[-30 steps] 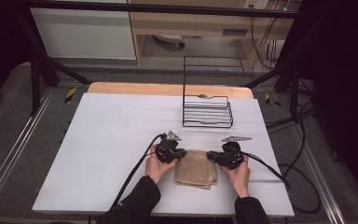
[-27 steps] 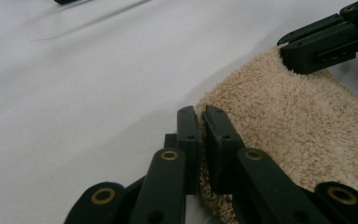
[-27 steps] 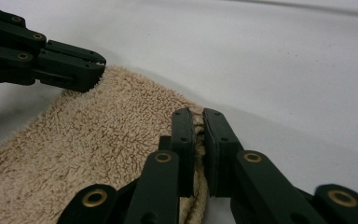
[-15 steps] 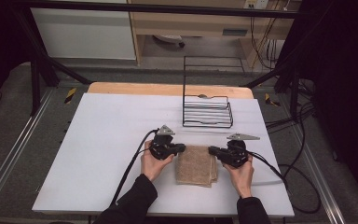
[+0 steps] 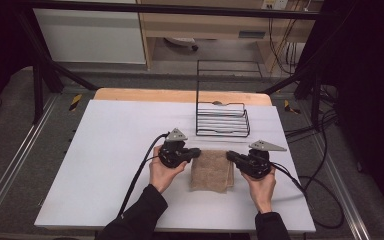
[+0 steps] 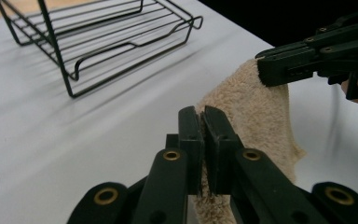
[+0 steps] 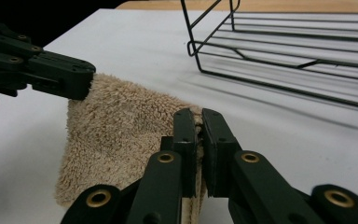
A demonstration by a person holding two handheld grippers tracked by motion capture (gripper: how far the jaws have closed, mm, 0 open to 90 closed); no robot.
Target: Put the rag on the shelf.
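Note:
A folded tan towel [image 5: 211, 170] lies on the white table [image 5: 110, 150] near its front edge. My left gripper [image 5: 196, 152] is shut on the towel's far left corner, and my right gripper [image 5: 228, 156] is shut on its far right corner. In the left gripper view the jaws [image 6: 204, 122] pinch the towel [image 6: 254, 112] edge, with the other gripper [image 6: 279, 67] clamped on the far corner. In the right gripper view the jaws [image 7: 198, 122] pinch the towel [image 7: 121, 126], whose upper edge is lifted slightly off the table; the other gripper [image 7: 81, 79] holds the opposite corner.
A black wire rack [image 5: 222, 117] with a tall back stands just beyond the towel, also seen as the rack [image 6: 102, 37] and the rack [image 7: 289, 51] in the gripper views. Cables trail from both grippers toward the table's front and right. Wide white table surface lies to the left.
Both grippers have moved apart along the towel's far edge, left one leftward and right one rightward. The towel is now stretched between them with its far edge raised.

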